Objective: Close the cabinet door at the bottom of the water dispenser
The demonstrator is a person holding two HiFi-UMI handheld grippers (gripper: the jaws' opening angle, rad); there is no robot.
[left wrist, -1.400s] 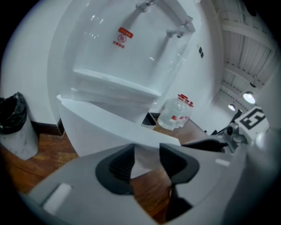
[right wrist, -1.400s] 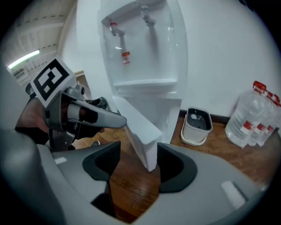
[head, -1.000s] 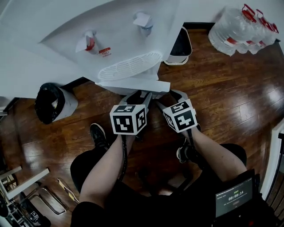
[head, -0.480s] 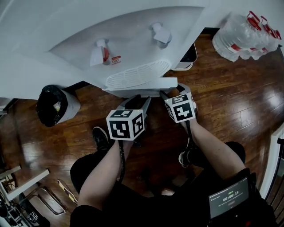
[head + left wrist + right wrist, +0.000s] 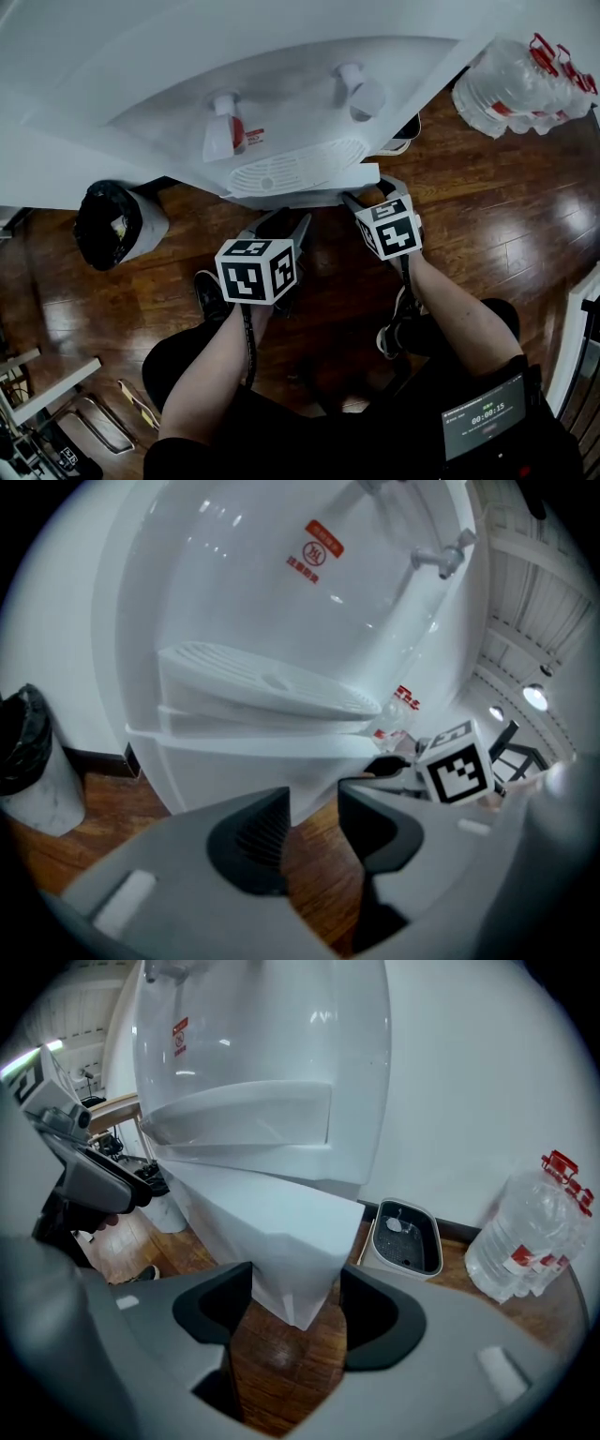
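The white water dispenser (image 5: 281, 112) towers over me, with its ribbed drip tray (image 5: 300, 164) jutting out in front. Below the tray a white cabinet door (image 5: 281, 1232) comes down to the floor; its top edge (image 5: 309, 178) shows as a flat slab in the head view. My right gripper (image 5: 367, 194) is up against the dispenser's base on the right. In the right gripper view its jaws (image 5: 295, 1277) stand open with the door's lower corner in the gap; I cannot tell whether they touch it. My left gripper (image 5: 281, 223) hangs a little short of the base, open and empty (image 5: 314, 803).
A bin with a black bag (image 5: 112, 225) stands left of the dispenser. A small white bin (image 5: 405, 1237) sits right of it against the wall, and large water bottles (image 5: 525, 84) lie further right. My shoes (image 5: 211, 291) are on the wooden floor behind the grippers.
My right gripper has moved in toward the dispenser's base. My left gripper has drifted slightly left and back. Both jaws keep the same gap.
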